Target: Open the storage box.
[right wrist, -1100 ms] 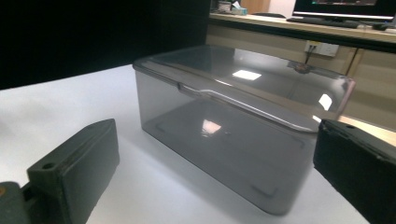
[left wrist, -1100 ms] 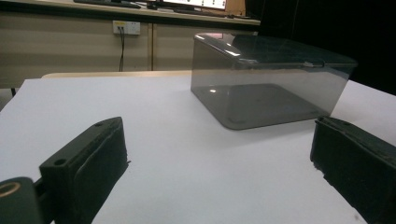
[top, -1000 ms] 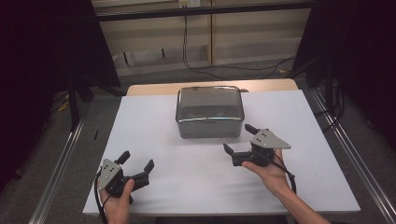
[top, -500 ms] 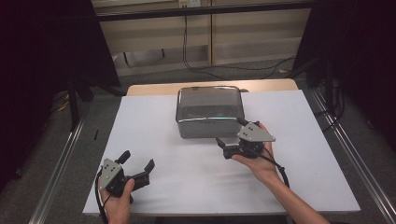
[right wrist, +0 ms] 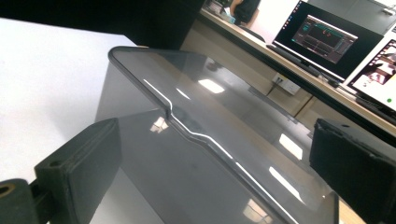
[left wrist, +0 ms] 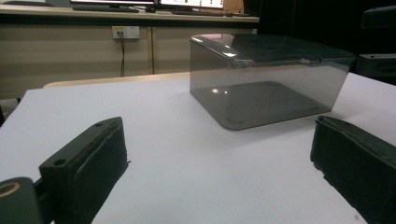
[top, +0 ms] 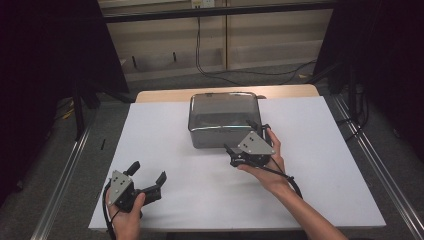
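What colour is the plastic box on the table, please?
Smoky translucent grey box, clearest in the left gripper view.

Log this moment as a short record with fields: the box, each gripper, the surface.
box: smoky clear plastic box, lid on, far centre of table
surface: white table top
left gripper: open, near left corner, apart from box
right gripper: open, at the box's near right corner, lid edge between jaws
contact: cannot tell

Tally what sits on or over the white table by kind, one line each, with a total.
Smoky clear plastic box with lid: 1
Hand-held grippers: 2, the left gripper near the front edge and the right gripper at the box's front right corner
Total: 3
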